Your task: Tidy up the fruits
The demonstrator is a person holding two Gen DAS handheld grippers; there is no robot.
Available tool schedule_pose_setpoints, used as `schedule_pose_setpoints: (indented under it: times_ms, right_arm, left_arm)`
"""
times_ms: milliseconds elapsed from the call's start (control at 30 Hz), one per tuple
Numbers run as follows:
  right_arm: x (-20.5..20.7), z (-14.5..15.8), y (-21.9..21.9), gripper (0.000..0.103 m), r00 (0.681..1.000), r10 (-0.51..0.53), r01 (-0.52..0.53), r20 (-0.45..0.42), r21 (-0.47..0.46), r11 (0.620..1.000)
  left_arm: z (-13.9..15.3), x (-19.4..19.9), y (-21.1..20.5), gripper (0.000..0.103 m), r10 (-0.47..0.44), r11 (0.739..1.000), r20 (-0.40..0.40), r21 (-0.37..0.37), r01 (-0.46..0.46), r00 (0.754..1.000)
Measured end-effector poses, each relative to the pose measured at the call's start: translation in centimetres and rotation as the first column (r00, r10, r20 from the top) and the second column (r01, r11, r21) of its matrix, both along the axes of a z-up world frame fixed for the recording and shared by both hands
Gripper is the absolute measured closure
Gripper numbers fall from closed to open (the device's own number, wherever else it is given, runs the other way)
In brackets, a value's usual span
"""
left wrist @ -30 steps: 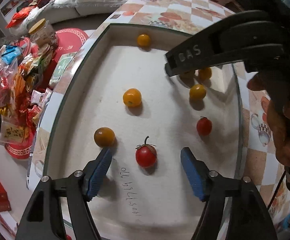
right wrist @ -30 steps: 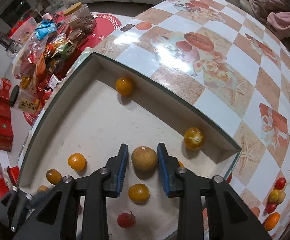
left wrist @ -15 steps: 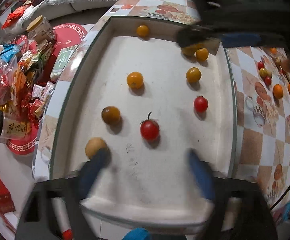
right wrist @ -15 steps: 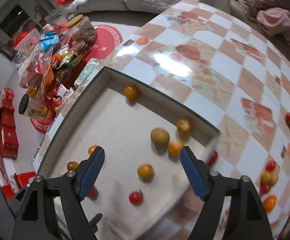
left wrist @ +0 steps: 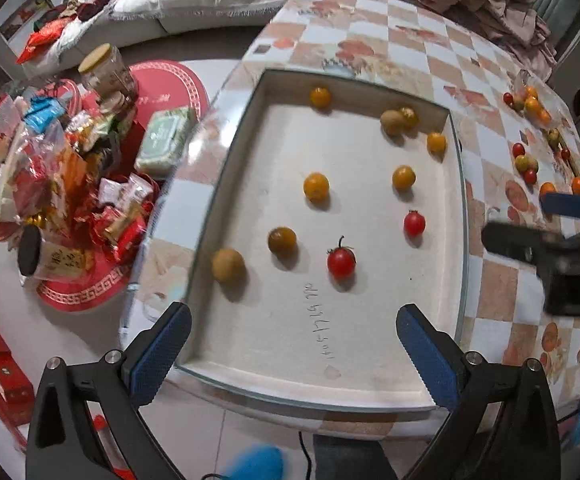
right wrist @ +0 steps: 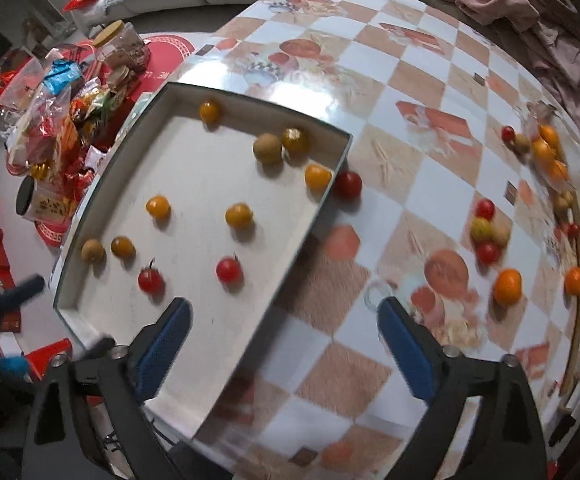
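Observation:
A white tray [left wrist: 463, 240] holds several small fruits: a stemmed red tomato [left wrist: 341, 262], a second red tomato [left wrist: 414, 223], yellow tomatoes [left wrist: 316, 186], a dark one [left wrist: 282, 239] and two brown longans [left wrist: 228, 265]. My left gripper [left wrist: 292, 316] hangs open above the tray's near end, nothing between its blue pads. My right gripper [right wrist: 284, 312] is over the tray's right rim [right wrist: 314, 220] and the checkered table; its jaws are opening and hold nothing. The brown longan [right wrist: 267, 148] lies free near the tray's far corner.
More loose fruits lie on the table to the right: a red tomato [right wrist: 348, 184] against the tray's outer wall, a mixed cluster [right wrist: 486, 232], an orange [right wrist: 508, 286]. Snack packets [left wrist: 70, 184] and a jar [left wrist: 106, 72] crowd the floor left. Pink clothes [left wrist: 478, 0] lie beyond.
The right gripper let go of the brown longan, opened wide, rose and swung right off the tray. The left gripper opened fully and lifted away from the stemmed red tomato.

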State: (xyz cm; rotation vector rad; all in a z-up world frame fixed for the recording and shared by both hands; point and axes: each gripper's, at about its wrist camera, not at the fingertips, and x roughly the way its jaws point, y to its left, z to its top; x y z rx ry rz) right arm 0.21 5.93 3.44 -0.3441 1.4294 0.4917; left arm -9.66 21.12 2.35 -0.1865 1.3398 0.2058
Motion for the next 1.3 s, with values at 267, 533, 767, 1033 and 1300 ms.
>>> schedule_pose_setpoints:
  times_ms: [267,533,767,1033,1300]
  right_arm:
    - [-2.0,3.1,0.1,0.000,0.999,0.042,-0.042,-0.016,-0.004,0.999]
    - [-3.5,5.3,0.3,0.000,0.997,0.071,-0.071,-0.006,-0.024,0.997]
    - [-3.5,6.5,0.0,0.000,0.996,0.071,-0.069,0.050,-0.031,0.997]
    - [-3.1,7.2,-0.1,0.000,0.995,0.066,-0.063,0.079,-0.032,0.997]
    - [-3.0,7.7,-0.1,0.000,0.993,0.068,-0.066,0.095,-0.024,0.998]
  left_arm:
    - [2.7,0.3,0.5,0.000,-0.040,0.999,-0.042,0.025,0.041,0.998]
    - [4.3,0.7,-0.6,0.000,-0.111,0.993,-0.071,0.033,0.114,0.991]
    - [5.0,0.6,-1.1,0.000,-0.120,0.992,-0.064,0.033,0.122,0.991]
    - [5.4,0.6,-0.8,0.000,-0.096,0.994,-0.065,0.042,0.099,0.993]
    - [5.7,0.8,-0.9,0.000,-0.100,0.993,-0.057,0.053,0.103,0.993]
